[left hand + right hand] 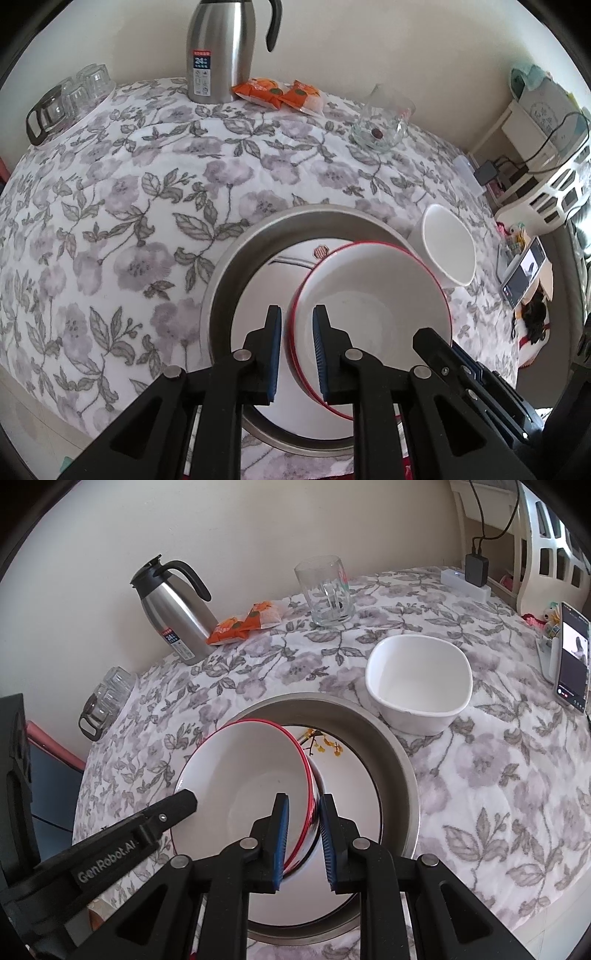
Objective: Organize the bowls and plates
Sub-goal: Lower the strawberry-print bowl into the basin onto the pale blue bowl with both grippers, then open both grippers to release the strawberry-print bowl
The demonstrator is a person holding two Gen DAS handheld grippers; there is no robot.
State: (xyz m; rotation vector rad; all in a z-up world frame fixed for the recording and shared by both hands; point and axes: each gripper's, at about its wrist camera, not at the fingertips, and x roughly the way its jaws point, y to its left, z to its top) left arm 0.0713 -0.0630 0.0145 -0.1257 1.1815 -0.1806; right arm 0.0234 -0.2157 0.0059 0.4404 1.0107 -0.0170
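A white bowl with a red rim [373, 299] [251, 775] leans tilted inside a steel basin [225, 280] [395, 760], over a white plate [255, 314] [351, 779] with a yellow flower print. My left gripper [297, 314] straddles the bowl's near-left rim; its blue pads stand a little off the wall on both sides. My right gripper [303, 801] is shut on the opposite rim, one pad inside and one outside. The right gripper's finger [432, 343] shows at the bowl's right edge. A plain white squarish bowl [448, 247] [419, 679] sits on the cloth beside the basin.
On the floral tablecloth stand a steel thermos jug [218, 51] [173, 616], orange snack packets [277, 92] [243, 624], a glass mug [382, 118] [327, 590] and a cluster of glasses [70, 99] [107, 698]. A phone [572, 657] leans at the right edge.
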